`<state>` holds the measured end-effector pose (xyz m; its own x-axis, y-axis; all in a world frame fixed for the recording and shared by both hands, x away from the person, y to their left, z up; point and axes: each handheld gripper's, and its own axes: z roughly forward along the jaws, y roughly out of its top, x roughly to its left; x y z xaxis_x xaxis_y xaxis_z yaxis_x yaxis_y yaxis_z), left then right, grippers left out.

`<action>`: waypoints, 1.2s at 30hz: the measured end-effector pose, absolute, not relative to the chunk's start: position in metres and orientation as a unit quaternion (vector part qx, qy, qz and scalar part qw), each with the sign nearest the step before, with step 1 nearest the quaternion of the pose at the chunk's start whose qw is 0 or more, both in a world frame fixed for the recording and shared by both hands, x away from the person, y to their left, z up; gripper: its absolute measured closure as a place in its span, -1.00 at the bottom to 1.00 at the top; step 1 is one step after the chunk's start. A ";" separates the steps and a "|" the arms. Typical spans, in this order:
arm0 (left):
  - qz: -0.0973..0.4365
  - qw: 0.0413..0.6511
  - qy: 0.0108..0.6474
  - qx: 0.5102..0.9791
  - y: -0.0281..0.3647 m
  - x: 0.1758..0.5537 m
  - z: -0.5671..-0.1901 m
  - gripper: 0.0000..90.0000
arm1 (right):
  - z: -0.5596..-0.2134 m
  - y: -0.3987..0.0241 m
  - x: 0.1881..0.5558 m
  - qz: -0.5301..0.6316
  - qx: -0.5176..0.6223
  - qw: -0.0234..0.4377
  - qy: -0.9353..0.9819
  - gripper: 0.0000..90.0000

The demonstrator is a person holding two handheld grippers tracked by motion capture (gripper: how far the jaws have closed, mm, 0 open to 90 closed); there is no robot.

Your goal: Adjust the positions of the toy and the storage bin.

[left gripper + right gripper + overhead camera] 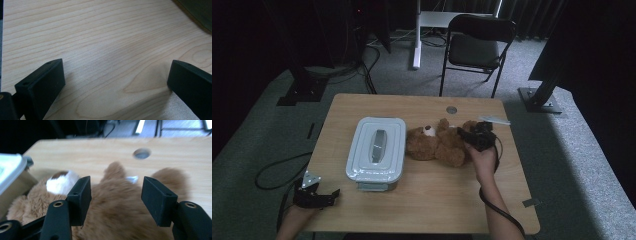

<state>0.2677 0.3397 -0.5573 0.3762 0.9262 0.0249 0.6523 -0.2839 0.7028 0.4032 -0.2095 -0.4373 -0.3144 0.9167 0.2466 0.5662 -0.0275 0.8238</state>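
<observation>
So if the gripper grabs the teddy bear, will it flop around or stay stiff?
Probably floppy: the teddy bear looks plush and sprawls flat on the table, so its limbs would likely dangle. It seems light for its size. The thick fur should squash between the right gripper's open jaws rather than slip.

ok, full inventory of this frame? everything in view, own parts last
light wooden table: 1, pale wood, centre of the high view
pale grey lidded plastic box: 1, table's left half, lid on
brown plush teddy bear: 1, brown with white muzzle, lying right of the box
grey round cable grommet: 1, table's far edge
small white flat item: 1, far right of table, too small to identify
black folding chair: 1, on the carpet beyond the table
left gripper: 1, black, near left table edge, jaws open over bare wood
right gripper: 1, black, jaws open, over the bear
</observation>
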 end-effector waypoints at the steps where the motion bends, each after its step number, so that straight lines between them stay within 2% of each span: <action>1: 0.222 0.309 0.513 0.770 0.340 0.268 -0.557 -0.96 | -0.437 -0.210 0.403 0.456 0.553 0.192 0.670 -0.11; 4: 0.222 0.309 0.513 0.770 0.340 0.268 -0.557 -0.96 | -0.424 -0.235 0.388 0.460 0.557 0.212 0.658 -0.18; 7: 0.222 0.309 0.513 0.770 0.340 0.268 -0.557 -0.96 | -0.424 -0.261 0.381 0.439 0.569 0.220 0.659 -0.35; 8: 0.222 0.309 0.513 0.770 0.340 0.268 -0.557 -0.96 | -0.433 -0.277 0.381 0.430 0.589 0.195 0.656 -0.41; 11: 0.222 0.309 0.513 0.770 0.340 0.268 -0.557 -0.96 | -0.447 -0.285 0.378 0.417 0.596 0.171 0.664 -0.40; 12: 0.222 0.309 0.512 0.770 0.340 0.268 -0.557 -0.96 | -0.452 -0.286 0.377 0.416 0.592 0.160 0.671 -0.30; 13: 0.222 0.309 0.513 0.770 0.340 0.268 -0.557 -0.96 | -0.458 -0.286 0.374 0.414 0.587 0.149 0.680 0.03; 15: 0.222 0.309 0.513 0.770 0.340 0.268 -0.557 -0.96 | -0.469 -0.283 0.366 0.402 0.581 0.150 0.692 0.43; 16: 0.222 0.309 0.513 0.770 0.340 0.268 -0.557 -0.96 | -0.469 -0.283 0.366 0.402 0.581 0.150 0.692 0.43; 17: 0.222 0.309 0.513 0.770 0.340 0.268 -0.557 -0.96 | -0.478 -0.276 0.351 0.400 0.563 0.146 0.708 0.55; 28: 0.222 0.308 0.513 0.770 0.340 0.268 -0.557 -0.96 | -0.473 -0.256 0.299 0.420 0.511 0.120 0.740 0.60; 29: 0.222 0.308 0.513 0.770 0.340 0.268 -0.557 -0.96 | -0.472 -0.250 0.280 0.428 0.502 0.110 0.743 0.60; 32: 0.222 0.309 0.513 0.770 0.340 0.268 -0.557 -0.96 | -0.476 -0.243 0.265 0.433 0.489 0.094 0.751 0.60; 36: 0.222 0.309 0.513 0.770 0.340 0.268 -0.557 -0.96 | -0.482 -0.235 0.248 0.452 0.472 0.037 0.756 0.60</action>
<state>0.2679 0.3396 -0.5573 0.3748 0.9267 0.0254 0.6526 -0.2832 0.7028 0.2478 -0.2350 -0.4823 -0.5527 0.7462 0.3711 0.6799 0.1461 0.7186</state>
